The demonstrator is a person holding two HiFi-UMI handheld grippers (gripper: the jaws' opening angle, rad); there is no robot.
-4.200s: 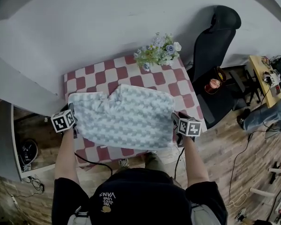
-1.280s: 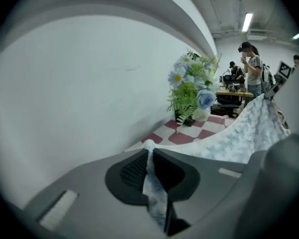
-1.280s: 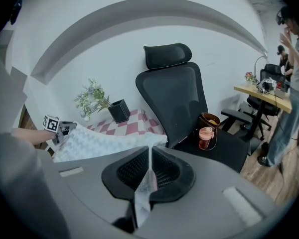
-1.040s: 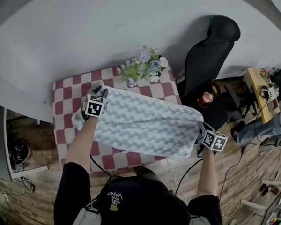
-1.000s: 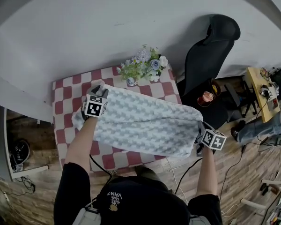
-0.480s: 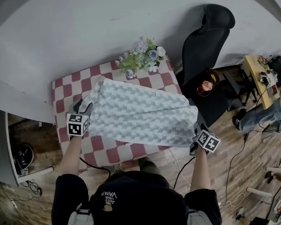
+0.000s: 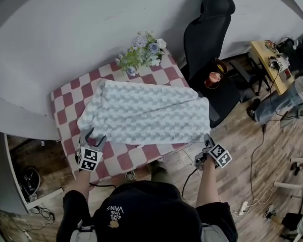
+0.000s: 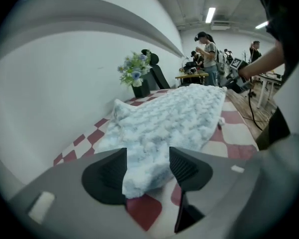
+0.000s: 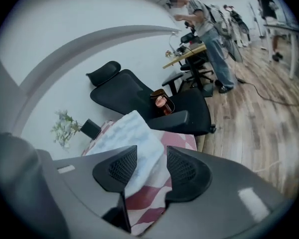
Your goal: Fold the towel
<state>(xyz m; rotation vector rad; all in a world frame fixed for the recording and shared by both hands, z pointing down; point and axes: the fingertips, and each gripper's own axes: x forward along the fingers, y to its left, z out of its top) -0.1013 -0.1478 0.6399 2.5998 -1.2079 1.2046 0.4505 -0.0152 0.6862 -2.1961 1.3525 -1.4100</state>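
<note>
The pale blue-and-white towel [image 7: 146,112] lies spread in a folded layer on the red-and-white checkered table [image 7: 65,92]. My left gripper [image 7: 95,136] sits at the table's near left edge, just behind the towel's near left corner [image 8: 139,180]. Its jaws are opening; that corner lies on the table in the gap between them, and the pads do not press on it. My right gripper [image 7: 204,145] hangs off the near right corner of the table. Its jaws are opening too, with the towel's right corner [image 9: 137,133] just ahead of them, untouched.
A vase of flowers [image 7: 139,49] stands at the table's far edge. A black office chair [image 7: 207,24] with a cup [image 7: 212,78] on its seat is right of the table. A person [image 7: 283,97] stands by a desk farther right. Cables lie on the wooden floor.
Both grippers have let go of the towel and drawn back toward the near edge. The towel, held stretched above the table before, now rests on it.
</note>
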